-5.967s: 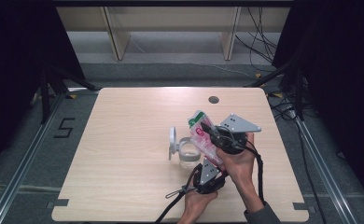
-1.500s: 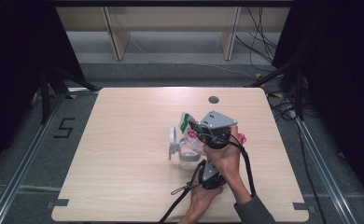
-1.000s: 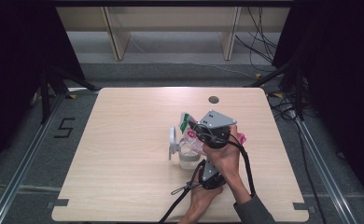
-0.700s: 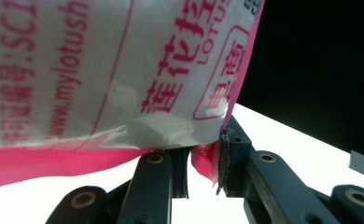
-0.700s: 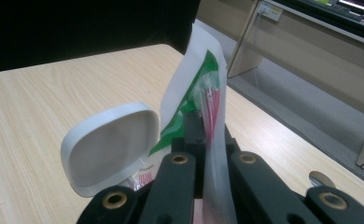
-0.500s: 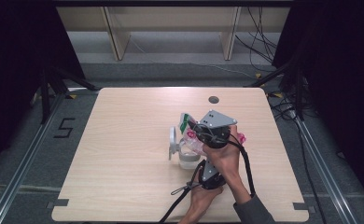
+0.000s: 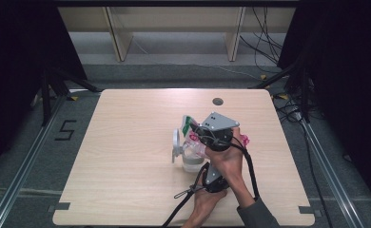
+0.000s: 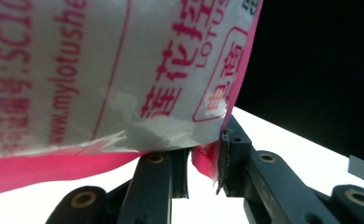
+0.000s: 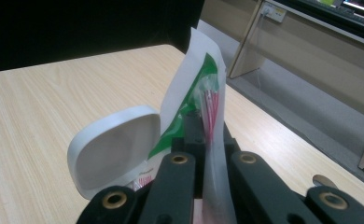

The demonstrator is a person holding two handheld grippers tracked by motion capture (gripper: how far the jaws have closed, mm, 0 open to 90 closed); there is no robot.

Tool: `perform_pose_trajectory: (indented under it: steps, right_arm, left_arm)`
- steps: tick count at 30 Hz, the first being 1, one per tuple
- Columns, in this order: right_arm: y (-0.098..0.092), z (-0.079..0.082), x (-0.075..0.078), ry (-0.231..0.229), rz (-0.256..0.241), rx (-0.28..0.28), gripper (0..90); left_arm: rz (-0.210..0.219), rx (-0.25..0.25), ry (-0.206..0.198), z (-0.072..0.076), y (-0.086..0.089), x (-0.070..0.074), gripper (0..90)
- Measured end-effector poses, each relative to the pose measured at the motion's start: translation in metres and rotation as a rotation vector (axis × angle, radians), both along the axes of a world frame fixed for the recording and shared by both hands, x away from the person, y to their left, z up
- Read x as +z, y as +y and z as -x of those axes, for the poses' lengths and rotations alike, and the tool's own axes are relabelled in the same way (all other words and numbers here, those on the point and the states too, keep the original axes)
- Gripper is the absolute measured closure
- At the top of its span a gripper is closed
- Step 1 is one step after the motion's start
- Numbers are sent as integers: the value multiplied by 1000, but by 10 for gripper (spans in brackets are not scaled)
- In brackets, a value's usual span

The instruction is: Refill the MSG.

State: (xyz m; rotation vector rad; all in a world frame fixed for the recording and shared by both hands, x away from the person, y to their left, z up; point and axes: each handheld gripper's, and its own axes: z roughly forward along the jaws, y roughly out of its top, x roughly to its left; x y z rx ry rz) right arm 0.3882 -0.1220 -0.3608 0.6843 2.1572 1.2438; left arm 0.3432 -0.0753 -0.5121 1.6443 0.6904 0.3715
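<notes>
A person sits at a light wooden worktop [image 7: 126, 156], forearms entering from the bottom centre of the high view. Each hand works a pair of black tongs, and both pairs grip one white, pink and green printed packet [image 7: 191, 135], held just right of the frame's centre above a clear open container [image 7: 191, 160].

The container stands on the worktop with its white hinged lid [image 7: 176, 145] tipped up on its left side. In the right gripper view the lid [image 9: 115, 156] fills the lower left, its hollow inside facing the camera.

The right tongs [image 7: 203, 137], higher in the frame under a grey three-cornered plate, are closed on the packet; in the right gripper view the packet [image 9: 203, 98] rises edge-on between the two jaws, nearly upright. The left tongs [image 7: 211, 176], nearer the bottom edge, pinch the packet's pink sealed border; in the left gripper view the packet [image 8: 101, 70] spreads across the upper left, and the jaws at lower centre are nearly closed on a fold of its pink edge.

Judged from the pictures, the work is in its middle stage: the container is already open and the packet is raised over it, but nothing can be seen falling, and whether the packet is torn open cannot be told. Emptying it and closing the lid appear to remain.

In the high view the packet's long axis runs diagonally, its green end toward the upper left, its pink end toward the lower right.
</notes>
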Motion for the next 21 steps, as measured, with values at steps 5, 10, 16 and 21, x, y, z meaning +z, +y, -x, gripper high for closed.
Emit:
perform_pose_trajectory:
  steps: [5, 10, 16, 21]
  right_arm:
    - [0, 0, 1, -24, 2, 1, 900]
    - [0, 0, 1, -29, 2, 5, 900]
    - [1, 1, 1, -15, -13, -6, 900]
    - [2, 1, 1, -25, 1, 8, 900]
  left_arm:
    - [1, 0, -2, 0, 0, 0, 761]
    - [10, 1, -3, 0, 0, 0, 761]
    - [14, -2, -3, 1, 1, 0, 760]
    - [9, 3, -5, 0, 1, 0, 760]
